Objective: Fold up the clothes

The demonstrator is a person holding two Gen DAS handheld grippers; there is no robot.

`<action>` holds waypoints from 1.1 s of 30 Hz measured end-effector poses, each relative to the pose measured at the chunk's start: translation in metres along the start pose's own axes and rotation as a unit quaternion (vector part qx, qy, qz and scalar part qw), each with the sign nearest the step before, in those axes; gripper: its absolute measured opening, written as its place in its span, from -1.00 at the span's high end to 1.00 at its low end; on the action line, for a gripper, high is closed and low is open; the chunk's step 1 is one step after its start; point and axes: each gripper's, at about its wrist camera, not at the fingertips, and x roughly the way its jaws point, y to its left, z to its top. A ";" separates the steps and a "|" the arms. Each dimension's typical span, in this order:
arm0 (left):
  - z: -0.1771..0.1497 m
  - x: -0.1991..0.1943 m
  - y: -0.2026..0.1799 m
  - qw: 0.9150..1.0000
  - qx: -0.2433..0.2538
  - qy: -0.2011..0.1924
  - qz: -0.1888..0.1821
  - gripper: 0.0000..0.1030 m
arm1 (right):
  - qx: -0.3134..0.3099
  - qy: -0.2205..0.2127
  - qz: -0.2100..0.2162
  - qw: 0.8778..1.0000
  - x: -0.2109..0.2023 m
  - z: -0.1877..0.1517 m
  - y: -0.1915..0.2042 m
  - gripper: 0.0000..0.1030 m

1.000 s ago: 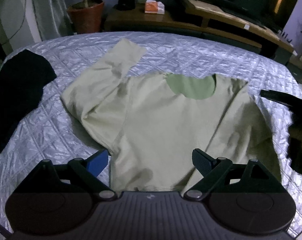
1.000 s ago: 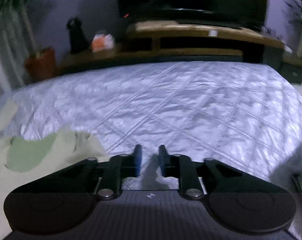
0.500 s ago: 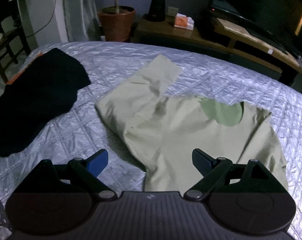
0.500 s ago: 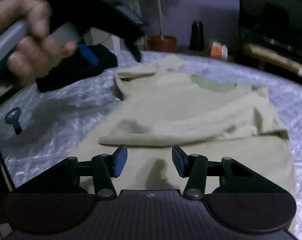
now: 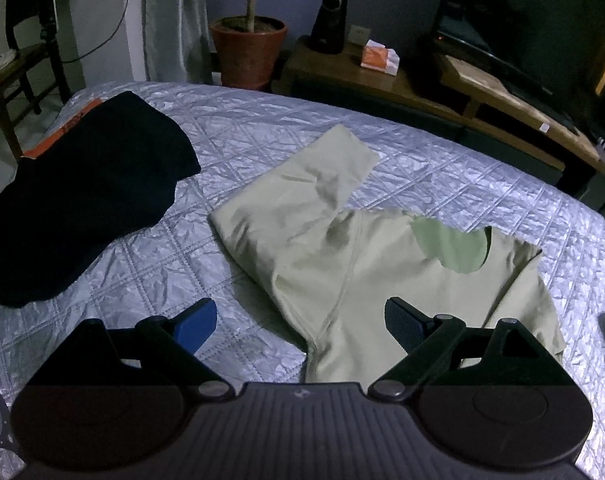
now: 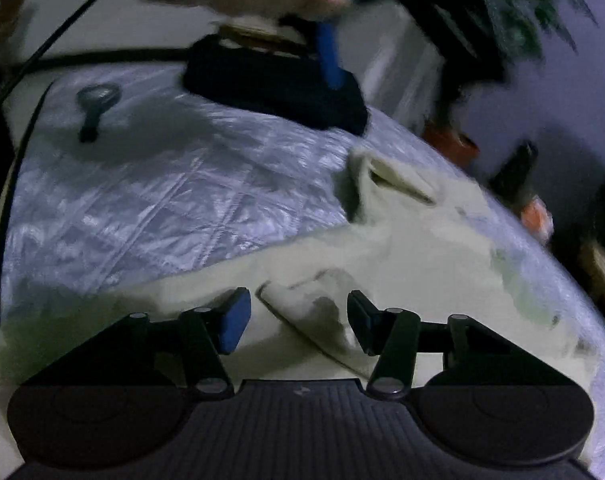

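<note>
Silver quilted bedspread (image 5: 262,132), dim room. Pale green shirt (image 5: 382,280) lies flat mid-bed, one sleeve angled up. Black garment (image 5: 82,192) left of it. Plant pot (image 5: 248,50), wooden TV bench (image 5: 422,84) beyond. My left claw (image 5: 298,320) gapes wide, empty; right claw (image 6: 294,320) parted, empty, over shirt fabric.

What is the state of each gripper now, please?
Left gripper: open, holding nothing, above the pale green shirt.
Right gripper: open, holding nothing; a shirt fold lies between its jaws.

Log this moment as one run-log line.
left gripper: open, empty | right gripper: open, over shirt fold | pale green shirt: flat, one sleeve out | black garment: aside on bedspread
</note>
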 end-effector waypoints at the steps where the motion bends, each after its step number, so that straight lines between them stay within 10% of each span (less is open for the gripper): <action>1: 0.000 0.001 -0.001 1.000 0.001 0.001 0.000 -0.74 | -0.003 -0.003 0.000 1.000 -0.001 0.001 -0.001 0.39; 2: -0.001 0.002 -0.001 1.000 0.001 0.003 0.001 -0.74 | -0.006 -0.007 0.000 1.000 -0.003 0.001 -0.001 0.88; 3: -0.001 0.003 -0.002 1.000 0.002 0.004 0.001 -0.74 | -0.010 -0.010 0.000 1.000 -0.004 0.002 -0.002 0.94; 17: -0.004 0.005 -0.003 1.000 -0.007 0.013 -0.016 -0.74 | -0.070 -0.065 0.078 0.992 -0.112 0.004 -0.042 0.91; 24: -0.007 0.010 -0.012 1.000 0.002 0.020 -0.015 -0.74 | -0.174 -0.034 0.093 0.980 -0.075 0.019 -0.038 0.66; 29: -0.008 0.009 -0.012 1.000 0.010 0.021 -0.015 -0.74 | -0.005 -0.045 0.057 0.997 -0.052 0.015 -0.056 0.26; 31: -0.008 0.008 -0.012 1.000 0.014 0.020 -0.017 -0.74 | 0.097 -0.064 0.011 0.993 -0.064 0.004 -0.074 -0.53; 33: -0.009 0.007 -0.012 0.999 0.018 0.020 -0.019 -0.75 | 0.214 -0.039 -0.036 0.975 -0.072 -0.019 -0.096 -0.43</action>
